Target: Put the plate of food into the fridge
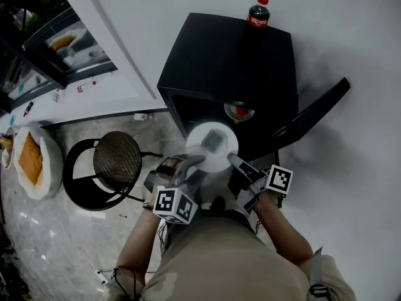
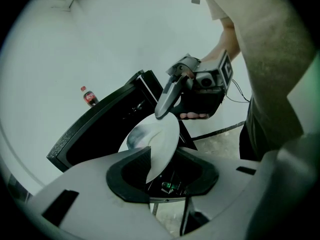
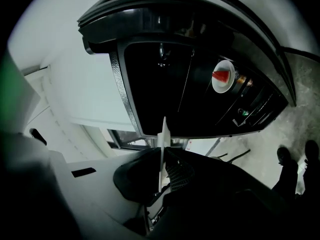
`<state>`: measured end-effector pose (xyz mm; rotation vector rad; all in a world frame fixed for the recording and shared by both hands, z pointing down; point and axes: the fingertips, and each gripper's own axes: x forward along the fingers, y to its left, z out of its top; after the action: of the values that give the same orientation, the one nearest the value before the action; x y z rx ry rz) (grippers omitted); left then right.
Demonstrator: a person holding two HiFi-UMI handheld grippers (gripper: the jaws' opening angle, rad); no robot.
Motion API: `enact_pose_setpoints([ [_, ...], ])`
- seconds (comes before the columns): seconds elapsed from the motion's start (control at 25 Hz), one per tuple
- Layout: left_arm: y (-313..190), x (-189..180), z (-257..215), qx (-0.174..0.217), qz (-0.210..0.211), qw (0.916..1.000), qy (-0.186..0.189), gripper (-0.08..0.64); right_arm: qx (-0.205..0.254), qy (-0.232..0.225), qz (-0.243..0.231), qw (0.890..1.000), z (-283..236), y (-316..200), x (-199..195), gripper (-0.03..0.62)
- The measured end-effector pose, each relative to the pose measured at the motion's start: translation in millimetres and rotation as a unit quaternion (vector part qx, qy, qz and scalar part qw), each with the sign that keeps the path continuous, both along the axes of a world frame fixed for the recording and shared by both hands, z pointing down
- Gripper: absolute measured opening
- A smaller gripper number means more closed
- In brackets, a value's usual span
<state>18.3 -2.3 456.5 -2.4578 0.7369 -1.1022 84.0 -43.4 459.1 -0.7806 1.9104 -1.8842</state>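
A white plate [image 1: 213,152] with a blurred grey piece of food on it hangs level in front of the open black mini fridge [image 1: 219,61]. My left gripper [image 1: 188,165] grips its near-left rim and my right gripper [image 1: 237,163] its near-right rim. In the left gripper view the tilted plate [image 2: 162,144] sits between my left gripper's [image 2: 162,156] jaws, and the right gripper [image 2: 167,106] clamps its far edge. The right gripper view shows the plate [image 3: 162,149] edge-on, pinched in my right gripper [image 3: 161,176], facing the dark fridge interior [image 3: 165,84].
The fridge door [image 1: 313,115] swings open to the right. A bowl with something red [image 1: 239,112] sits inside the fridge. A cola bottle [image 1: 258,12] stands on top. A round black stool [image 1: 116,158] is to my left, a cushion [image 1: 34,162] beyond it.
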Motion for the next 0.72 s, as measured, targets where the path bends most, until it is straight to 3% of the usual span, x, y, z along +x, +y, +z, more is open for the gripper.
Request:
enact_pose_setpoints([
  [0.48,-30,-34,27,-0.034,0.032,0.9989,-0.001,0.121,-0.012,0.023,0.034,0.999,23,-28,-31,0.037],
  [0.72,-43,-49,33,-0.03,0.05,0.9983,-0.003,0.122,-0.009,0.024,0.06,0.998,33,-40,-41,0.036],
])
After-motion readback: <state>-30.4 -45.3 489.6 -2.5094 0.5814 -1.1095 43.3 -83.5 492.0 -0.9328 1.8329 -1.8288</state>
